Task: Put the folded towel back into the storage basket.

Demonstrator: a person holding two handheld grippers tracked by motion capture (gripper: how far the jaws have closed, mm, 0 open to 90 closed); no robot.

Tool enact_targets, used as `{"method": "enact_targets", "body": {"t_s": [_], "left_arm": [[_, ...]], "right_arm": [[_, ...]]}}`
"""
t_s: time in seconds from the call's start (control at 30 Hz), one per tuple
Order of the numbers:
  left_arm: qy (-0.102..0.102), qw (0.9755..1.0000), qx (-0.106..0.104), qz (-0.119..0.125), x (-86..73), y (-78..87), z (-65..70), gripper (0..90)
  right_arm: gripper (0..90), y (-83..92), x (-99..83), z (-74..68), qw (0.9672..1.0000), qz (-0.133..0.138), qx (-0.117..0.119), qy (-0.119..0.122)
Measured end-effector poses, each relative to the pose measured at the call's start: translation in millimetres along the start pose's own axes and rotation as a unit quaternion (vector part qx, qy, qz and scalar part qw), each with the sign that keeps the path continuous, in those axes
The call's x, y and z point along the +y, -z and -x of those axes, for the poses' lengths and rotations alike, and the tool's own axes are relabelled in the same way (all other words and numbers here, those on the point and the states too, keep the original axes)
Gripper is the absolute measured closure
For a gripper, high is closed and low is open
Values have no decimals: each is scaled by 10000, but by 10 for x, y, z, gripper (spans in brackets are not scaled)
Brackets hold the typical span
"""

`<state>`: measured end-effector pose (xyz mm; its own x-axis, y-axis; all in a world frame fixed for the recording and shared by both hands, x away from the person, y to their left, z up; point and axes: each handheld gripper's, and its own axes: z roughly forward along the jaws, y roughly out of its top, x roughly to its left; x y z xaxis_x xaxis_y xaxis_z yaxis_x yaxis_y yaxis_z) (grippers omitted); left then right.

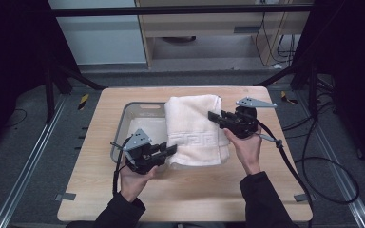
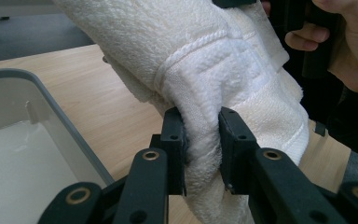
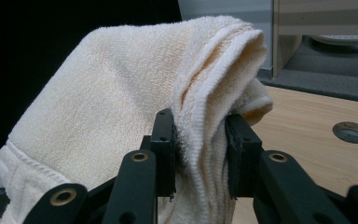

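Folded white towel (image 1: 193, 130) gripped at two edges above wooden table (image 1: 190, 194).
Left gripper (image 1: 170, 150) clamped on towel at 8 o'clock, right gripper (image 1: 214, 115) clamped at 2 o'clock; grey tub (image 1: 123, 128) beneath, at 9 o'clock.

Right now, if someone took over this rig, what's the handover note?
Left gripper: shut on the folded white towel at its near left corner.
Right gripper: shut on the towel's far right edge.
Towel: held between both grippers, over the right side of the grey bin on the wooden table.
Done: both grips taken.
Left: probably setting the towel into the bin, then letting go.
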<state>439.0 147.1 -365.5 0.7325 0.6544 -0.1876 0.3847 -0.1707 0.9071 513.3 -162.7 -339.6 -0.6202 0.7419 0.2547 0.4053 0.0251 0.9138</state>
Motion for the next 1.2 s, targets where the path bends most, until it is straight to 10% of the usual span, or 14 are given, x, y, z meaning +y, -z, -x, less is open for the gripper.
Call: {"method": "enact_targets", "body": {"t_s": [1.2], "left_arm": [[193,9986,442,238,17,367,-316,732]], "right_arm": [[689,-460,237,-317,9999,-42,90,121]]}}
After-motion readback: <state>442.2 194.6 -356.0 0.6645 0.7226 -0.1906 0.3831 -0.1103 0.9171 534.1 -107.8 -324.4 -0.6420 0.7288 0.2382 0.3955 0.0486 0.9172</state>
